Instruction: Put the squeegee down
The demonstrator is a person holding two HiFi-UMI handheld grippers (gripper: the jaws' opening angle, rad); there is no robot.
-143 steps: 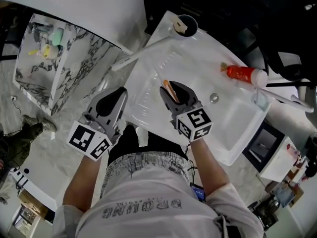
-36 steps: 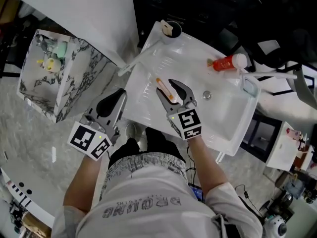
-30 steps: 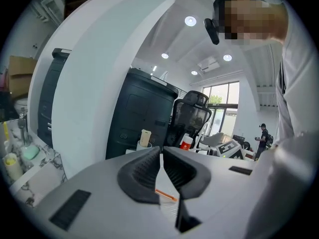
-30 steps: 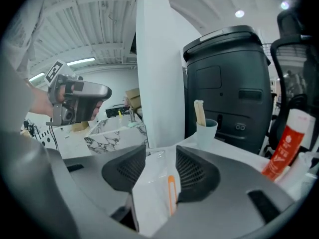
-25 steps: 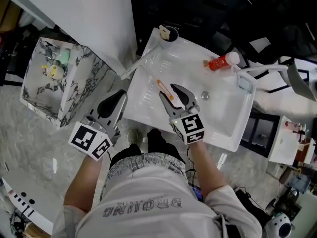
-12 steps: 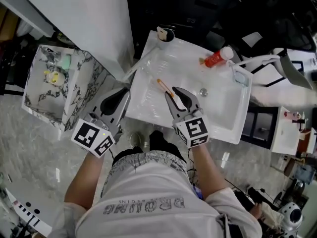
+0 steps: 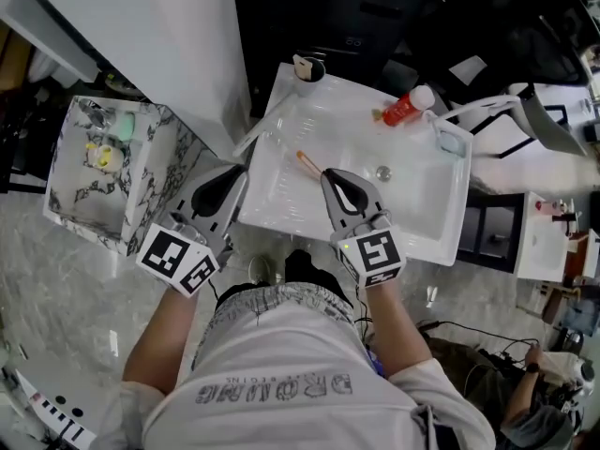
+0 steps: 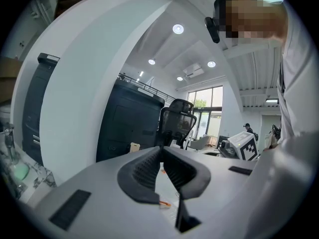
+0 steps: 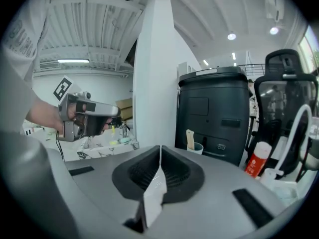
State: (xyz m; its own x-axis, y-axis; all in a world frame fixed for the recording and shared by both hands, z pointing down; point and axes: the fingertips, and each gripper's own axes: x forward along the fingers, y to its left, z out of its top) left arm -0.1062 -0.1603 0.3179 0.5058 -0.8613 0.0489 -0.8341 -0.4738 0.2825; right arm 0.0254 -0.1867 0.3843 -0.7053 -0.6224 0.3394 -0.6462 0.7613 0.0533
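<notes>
- Looming at the upper left of the head view is a tall white panel.
- Next comes the white sink, which fills the middle, its ribbed draining side nearest the person.
- Left of the sink sits a marbled box with small yellow and green things inside, too small to tell apart.
- The right gripper hovers over the draining side. Its jaws have just been closing and are now pressed together, tip to tip, with nothing between them — the right gripper view shows only white surface below the gap.
- The left gripper is just off the sink's left edge. Its jaws are pressed together too, and they are empty.
- The squeegee is down — it lies flat on the draining side, free of both grippers. Its orange end points toward the sink's far left, and its near end runs in under the right gripper's tips, out of sight.
- A red bottle with a white cap stands at the sink's far rim.
- A cup with a stick in it sits at the far left corner.
- The drain is the small round spot in the basin, right of the squeegee.
</notes>
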